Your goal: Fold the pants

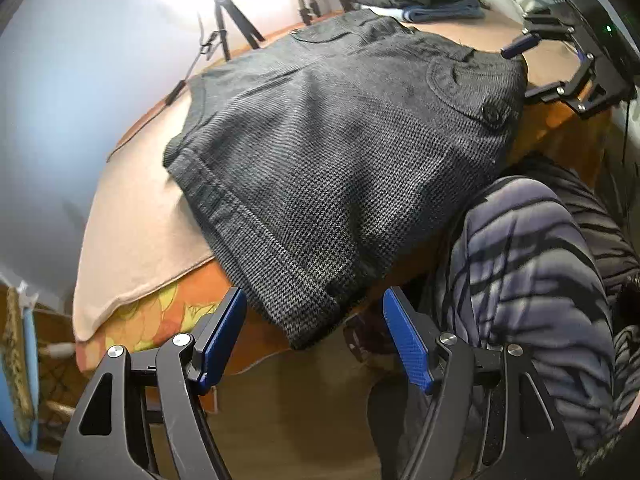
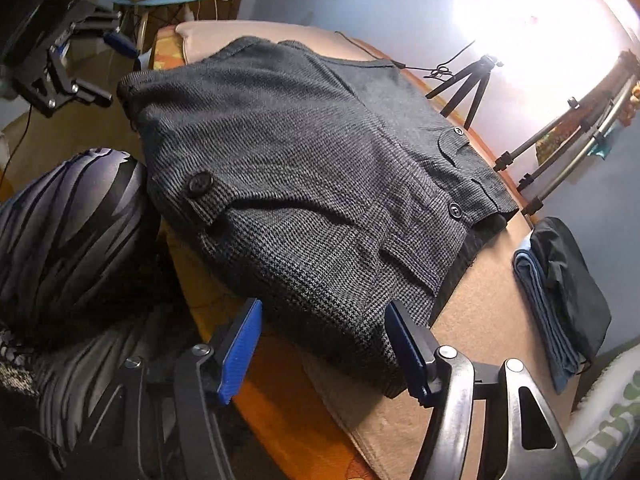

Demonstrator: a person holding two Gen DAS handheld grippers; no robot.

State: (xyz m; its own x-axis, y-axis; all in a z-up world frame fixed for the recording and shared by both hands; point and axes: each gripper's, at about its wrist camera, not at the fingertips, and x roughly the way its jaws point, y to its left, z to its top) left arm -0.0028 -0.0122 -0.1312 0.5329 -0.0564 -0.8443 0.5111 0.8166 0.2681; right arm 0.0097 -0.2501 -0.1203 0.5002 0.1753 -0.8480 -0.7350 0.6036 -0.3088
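While the pants [image 1: 340,152] lie folded on the surface [image 1: 132,232], hanging over its near edge, we hold the left hand-held gripper [image 1: 314,336] and right hand-held gripper [image 2: 324,344] open, one at each near corner, cloth between the fingers, not pinched.

The left gripper [image 1: 314,320] points steeply down, its jaws apart. The right gripper [image 2: 324,336] tilts down likewise, jaws parted, nothing pinched between its pads.
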